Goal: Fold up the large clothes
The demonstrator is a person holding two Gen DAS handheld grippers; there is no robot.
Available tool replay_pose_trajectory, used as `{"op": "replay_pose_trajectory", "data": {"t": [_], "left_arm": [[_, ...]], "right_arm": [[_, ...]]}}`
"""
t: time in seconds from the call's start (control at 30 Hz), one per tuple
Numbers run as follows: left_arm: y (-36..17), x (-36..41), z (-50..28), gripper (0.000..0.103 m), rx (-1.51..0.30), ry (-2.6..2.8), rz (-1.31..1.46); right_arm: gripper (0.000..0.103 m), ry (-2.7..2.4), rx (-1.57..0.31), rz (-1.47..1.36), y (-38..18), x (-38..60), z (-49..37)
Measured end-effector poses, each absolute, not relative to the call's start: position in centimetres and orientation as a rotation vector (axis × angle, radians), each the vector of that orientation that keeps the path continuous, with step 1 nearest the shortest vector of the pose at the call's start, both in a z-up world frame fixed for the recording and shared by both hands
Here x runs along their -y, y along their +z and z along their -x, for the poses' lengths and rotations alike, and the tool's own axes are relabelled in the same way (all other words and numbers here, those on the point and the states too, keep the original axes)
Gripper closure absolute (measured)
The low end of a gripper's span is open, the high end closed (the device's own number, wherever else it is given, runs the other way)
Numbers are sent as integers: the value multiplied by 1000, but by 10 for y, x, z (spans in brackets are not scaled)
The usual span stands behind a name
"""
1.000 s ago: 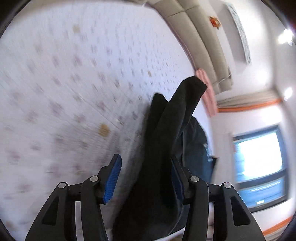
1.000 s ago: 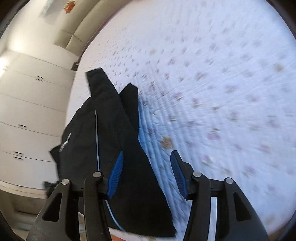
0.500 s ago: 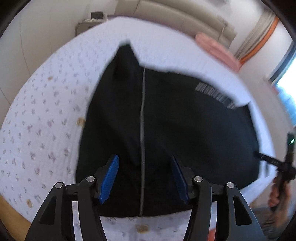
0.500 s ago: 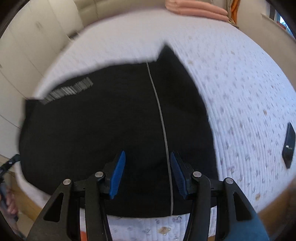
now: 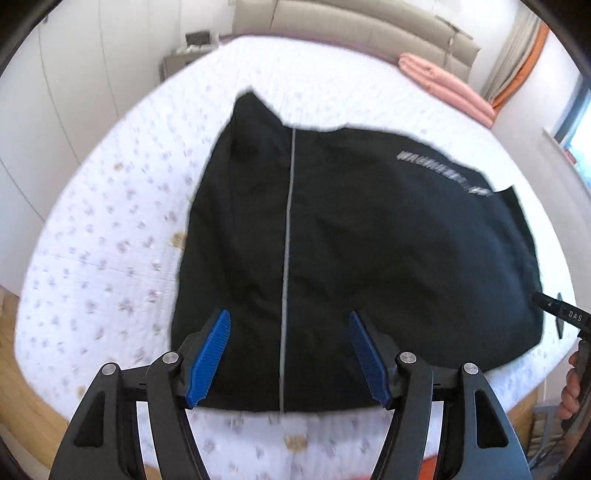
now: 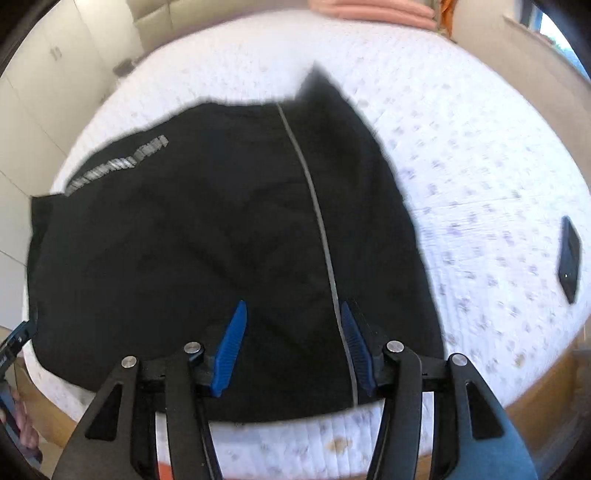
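A large black garment [image 5: 351, 251] with a thin grey stripe and grey lettering lies spread flat on a white patterned bed [image 5: 103, 236]. It also shows in the right wrist view [image 6: 207, 243]. My left gripper [image 5: 290, 354] is open and empty, held above the garment's near hem. My right gripper [image 6: 291, 347] is open and empty, also above the near hem, close to the grey stripe. The other gripper's tip shows at the right edge of the left wrist view [image 5: 565, 314].
A black phone [image 6: 570, 258] lies on the bed to the right. Folded pink bedding [image 5: 447, 88] lies at the far end by a beige headboard [image 5: 369, 26]. White wardrobes [image 6: 37, 92] stand to the left. The wooden bed frame [image 6: 546, 387] edges the mattress.
A second ago the garment hung bunched between the jaws of both grippers. It now lies spread flat on the bed, and both grippers are open above its near hem.
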State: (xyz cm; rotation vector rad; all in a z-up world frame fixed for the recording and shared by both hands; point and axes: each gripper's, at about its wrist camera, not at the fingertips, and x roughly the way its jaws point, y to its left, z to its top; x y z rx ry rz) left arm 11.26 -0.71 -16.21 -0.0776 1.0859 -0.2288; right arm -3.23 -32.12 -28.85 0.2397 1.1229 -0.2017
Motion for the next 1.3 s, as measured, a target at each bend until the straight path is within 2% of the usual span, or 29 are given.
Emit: {"op": "replay_pose_trajectory", "data": {"t": [0.1,0.2,0.27,0.37,0.57,0.9,1.3], "left_arm": [[-122,-2,-88,33,-1014,-208,66],[-81,-8,-61,33,-942,-185,50],[-51,-9,-47,28,-905,-160,35],[-16,-14,-20,25,-833,-120,33],[31,-11,21,25,-787,-138,53],[85,11,70,25,-712,-174,19],[96,41,96,25,-656,-166,-73]], "right_arm": [[45,-181,-1045,-294,-248,319,64],[40,-193,-987,-317,-208,309,90],[37,-205,-947,-322,-186,303,110],[33,-196,-891,-317,-151,274,140],[22,-225,-821,-231,-101,232,169],[14,-236,-720,-182,-39,209,216],[11,-234,-711,-149,-31,190,230]]}}
